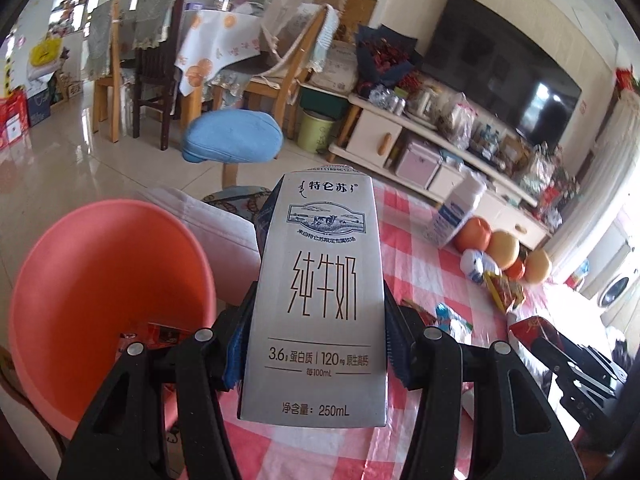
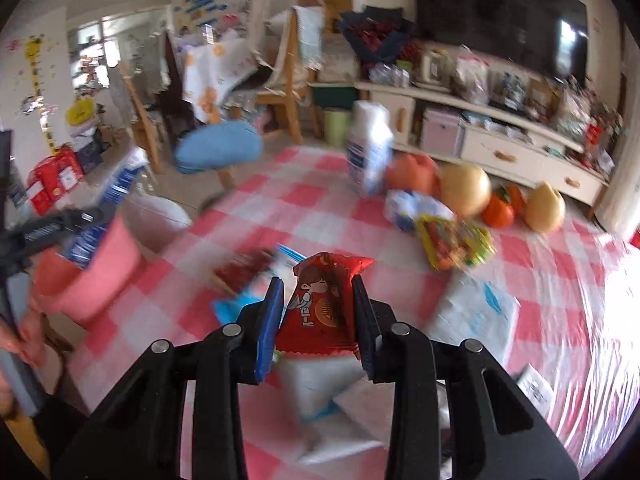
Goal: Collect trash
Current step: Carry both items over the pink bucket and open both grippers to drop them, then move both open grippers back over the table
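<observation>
Between the pads of the left gripper (image 1: pixel 318 316), in the left wrist view, a grey milk carton (image 1: pixel 318 292) is clamped on its two sides and held clear of the checked tablecloth (image 1: pixel 416 240). To the left of and below this gripper stands the pink bin (image 1: pixel 108 276), with some red packaging already visible inside; the carton is judged to be close to its drop. Ahead and to the right, a white bottle (image 1: pixel 456 212), a yellow snack wrapper (image 1: pixel 506 290) and fruit remain on the cloth. In the right wrist view, the right gripper (image 2: pixel 318 312) is closed on a red snack packet (image 2: pixel 320 308), which is lifted off the table. Just ahead lie a blue-and-white wrapper (image 2: pixel 240 300) and a dark red packet (image 2: pixel 240 274); to the right, white tissue packs (image 2: pixel 476 316). Collection is judged partly done: two items in hand, several left.
</observation>
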### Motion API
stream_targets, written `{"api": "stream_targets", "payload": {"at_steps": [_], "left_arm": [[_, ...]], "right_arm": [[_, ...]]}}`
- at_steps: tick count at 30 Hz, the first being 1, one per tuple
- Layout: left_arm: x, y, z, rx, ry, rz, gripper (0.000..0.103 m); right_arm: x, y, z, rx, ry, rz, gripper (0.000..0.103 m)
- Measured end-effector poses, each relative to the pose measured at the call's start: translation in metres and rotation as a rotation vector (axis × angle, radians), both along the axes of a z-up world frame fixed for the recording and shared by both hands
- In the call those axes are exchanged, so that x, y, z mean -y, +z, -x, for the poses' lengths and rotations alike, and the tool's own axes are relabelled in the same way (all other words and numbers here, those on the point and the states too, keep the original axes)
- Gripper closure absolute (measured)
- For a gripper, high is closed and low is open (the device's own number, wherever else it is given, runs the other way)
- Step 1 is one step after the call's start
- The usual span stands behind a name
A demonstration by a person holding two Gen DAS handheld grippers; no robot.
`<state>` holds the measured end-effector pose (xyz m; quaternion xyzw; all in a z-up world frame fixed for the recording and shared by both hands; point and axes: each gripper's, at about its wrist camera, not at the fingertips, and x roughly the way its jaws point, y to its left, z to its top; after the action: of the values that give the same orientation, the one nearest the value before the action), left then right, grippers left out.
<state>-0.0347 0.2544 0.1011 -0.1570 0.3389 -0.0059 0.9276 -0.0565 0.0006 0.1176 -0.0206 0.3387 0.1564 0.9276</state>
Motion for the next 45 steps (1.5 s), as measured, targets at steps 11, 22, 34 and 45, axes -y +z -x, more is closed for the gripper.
{"api": "stream_targets", "payload": {"at_steps": [11,22,34,45], "left_arm": [[-0.102,0.005,0.026,0.034,0.257,0.115,0.047],[-0.182,-0.023,0.039,-0.03,0.548,0.232,0.018],[-0.138,0.008,0.034,0.306,0.421,0.163,0.009],[-0.079,0.021,0.029,0.307,0.233,0.121,0.009]], "right_arm": [[-0.161,0.061,0.0,0.065,0.325,-0.07,0.066],[-0.259,0.018,-0.022,-0.033,0.4,-0.023,0.031],[-0.169,0.037,0.027,0.201,0.188,0.029,0.004],[-0.11,0.035,0.047,0.242,0.101,0.11,0.004]]}}
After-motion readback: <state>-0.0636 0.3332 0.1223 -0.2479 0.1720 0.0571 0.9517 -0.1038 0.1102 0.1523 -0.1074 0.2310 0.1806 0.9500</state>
